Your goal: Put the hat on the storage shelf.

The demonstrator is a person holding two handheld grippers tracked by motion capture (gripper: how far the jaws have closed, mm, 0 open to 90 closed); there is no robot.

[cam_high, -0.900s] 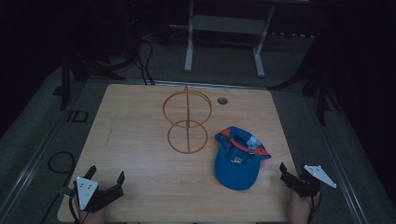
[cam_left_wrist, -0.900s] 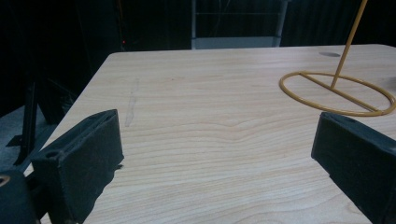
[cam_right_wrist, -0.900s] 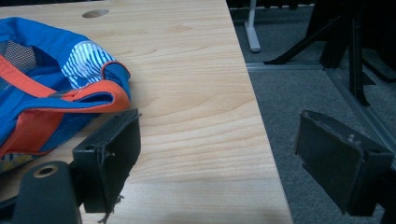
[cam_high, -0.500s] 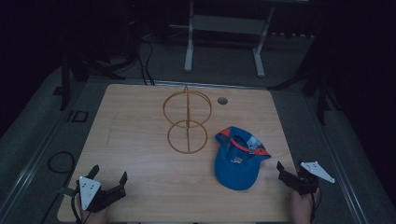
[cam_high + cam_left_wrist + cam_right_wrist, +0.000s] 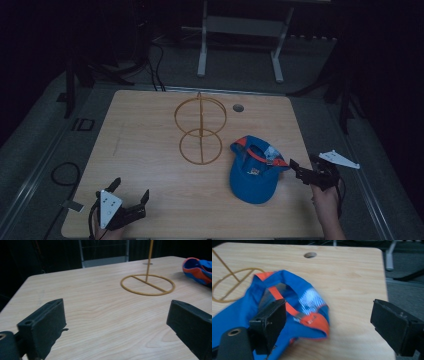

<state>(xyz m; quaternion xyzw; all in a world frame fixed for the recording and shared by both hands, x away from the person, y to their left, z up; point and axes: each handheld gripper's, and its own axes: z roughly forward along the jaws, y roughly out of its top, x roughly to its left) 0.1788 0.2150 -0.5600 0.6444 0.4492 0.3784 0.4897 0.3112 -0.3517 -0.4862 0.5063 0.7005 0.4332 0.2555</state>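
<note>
Dark room all round; pale wood-grain table [image 5: 150, 150] with rounded corners, smooth matt top, a small round cable hole [image 5: 238, 107] near its far edge.

Mid-table: wire stand [image 5: 200, 131], thin yellow-orange rod. Flat ring base with a crossbar, upright post, a second ring standing vertical on it. Nothing hangs on it or sits inside either ring. In my left gripper view the base ring [image 5: 147, 285] lies flat on the wood, post rising from the crossbar.

Right of the stand, close by: blue cap [image 5: 254, 170], soft cloth, lying crown-down with its hollow facing up. Orange trim round the opening, orange strap across the back, pale printed label inside. Nothing else in the hollow.

My left gripper [image 5: 131, 196], near-left corner, grey three-cornered plate on top. Jaws spread wide, nothing between them, bare wood ahead.

My right gripper [image 5: 306, 169], near-right edge, just beside the cap's right side. In its own view the jaws gape wide; left jaw overlaps the cap's [image 5: 294, 315] rim, right jaw over bare table. Whether the jaw touches cloth, I cannot tell. Nothing held.
</note>
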